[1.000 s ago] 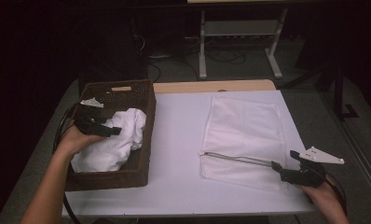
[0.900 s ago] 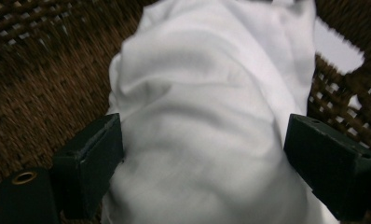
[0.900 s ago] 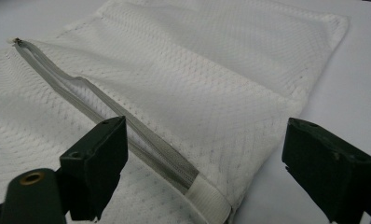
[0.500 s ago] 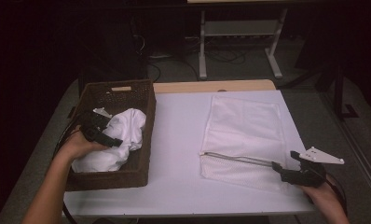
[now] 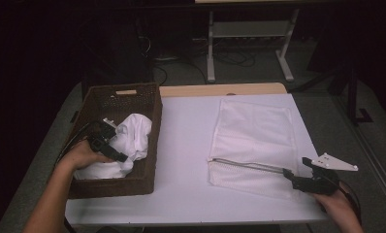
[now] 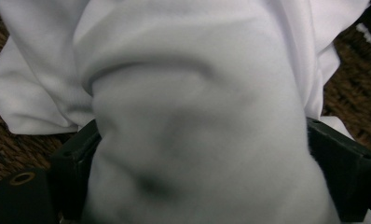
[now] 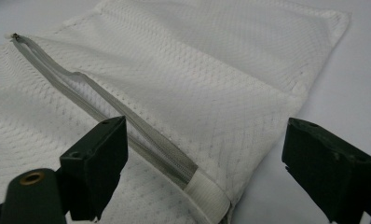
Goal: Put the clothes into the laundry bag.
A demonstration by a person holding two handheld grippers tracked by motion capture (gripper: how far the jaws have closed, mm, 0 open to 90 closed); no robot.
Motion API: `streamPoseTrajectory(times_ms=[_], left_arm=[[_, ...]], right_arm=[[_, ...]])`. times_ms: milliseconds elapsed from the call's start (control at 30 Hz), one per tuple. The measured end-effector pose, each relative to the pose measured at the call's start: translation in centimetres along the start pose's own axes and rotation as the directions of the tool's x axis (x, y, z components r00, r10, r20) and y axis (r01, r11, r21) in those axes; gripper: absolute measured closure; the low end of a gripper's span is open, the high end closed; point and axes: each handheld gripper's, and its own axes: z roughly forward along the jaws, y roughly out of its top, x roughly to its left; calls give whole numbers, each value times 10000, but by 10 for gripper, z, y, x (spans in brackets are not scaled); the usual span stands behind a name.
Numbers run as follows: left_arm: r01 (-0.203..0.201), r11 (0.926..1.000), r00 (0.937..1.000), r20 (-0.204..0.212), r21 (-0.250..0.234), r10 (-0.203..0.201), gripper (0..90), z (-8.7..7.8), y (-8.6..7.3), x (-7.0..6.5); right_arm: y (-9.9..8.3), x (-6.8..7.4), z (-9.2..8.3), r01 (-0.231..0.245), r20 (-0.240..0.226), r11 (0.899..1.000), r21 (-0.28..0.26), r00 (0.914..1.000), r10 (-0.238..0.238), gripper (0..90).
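**Left claw in the basket's white cloth, right claw wide at the mesh bag**

On the white tabletop (image 5: 181, 160) a dark woven basket (image 5: 147, 104) sits at about nine o'clock, and a white mesh laundry bag (image 5: 254, 126) lies flat at about three o'clock, well apart from the basket. A bundle of white cloth (image 5: 133, 133) lies crumpled inside the basket.

The left claw (image 5: 114, 154) is down in the basket at the cloth's seven o'clock edge, with the person's left hand (image 5: 82, 155) behind it. In the left gripper view the cloth (image 6: 197, 116) bulges up between the two black jaws, which stand apart on either side of it; whether the pads press on the fabric, I cannot tell.

The right claw (image 5: 290, 175) rests at the bag's five o'clock corner, held by the right hand (image 5: 339, 206). In the right gripper view its jaws stand wide open, and the bag's corner lies between them unpinched. The grey zipper (image 7: 104, 112) runs from about ten o'clock down to a white end tab (image 7: 207, 189) near six o'clock, and it gapes partly open along its length.
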Motion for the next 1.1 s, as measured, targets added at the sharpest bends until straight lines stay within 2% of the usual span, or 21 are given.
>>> streamPoseTrajectory(times_ms=[167, 300, 467, 567, 733, 800, 867, 1000, 1100], left_arm=[[-103, 9999, 9989, -464, 0, 103, 108, 6, 3, -2], [-274, 9993, 9948, -970, 268, 298, 107, 10, 8, -8], [-342, 9991, 9943, -1005, 261, 366, 122, 10, 8, -9], [-404, 9988, 9927, -1124, 272, 432, 183, 8, 9, -9], [-238, 9993, 9923, -1211, 274, 269, 380, 2, 11, -8], [-150, 9995, 9927, -1188, 260, 180, 472, 1, 11, -9], [134, 9997, 9939, -1093, 210, -111, 536, -1, 11, -8], [471, 9988, 9951, -879, 126, -458, 575, -5, 12, -4], [532, 9985, 9955, -793, 98, -522, 583, -9, 12, -3]], right_arm=[[0, 1, 1, 56, -41, 10000, 49, 10000, -56, 138], [1, 3, 3, 106, -76, 9999, 68, 9999, -105, 138], [2, 5, 4, 157, -121, 9998, 95, 9998, -156, 138], [2, 4, 4, 159, -116, 9999, 54, 9998, -159, 138], [2, 4, 3, 152, -102, 9999, 45, 9998, -152, 139], [2, 3, 3, 124, -96, 9999, 57, 9999, -123, 139], [1, 3, 3, 128, -97, 9999, 61, 9999, -127, 139], [1, 3, 4, 137, -106, 9999, 90, 9999, -136, 139], [1, 3, 4, 121, -105, 9999, 64, 9999, -120, 139]])
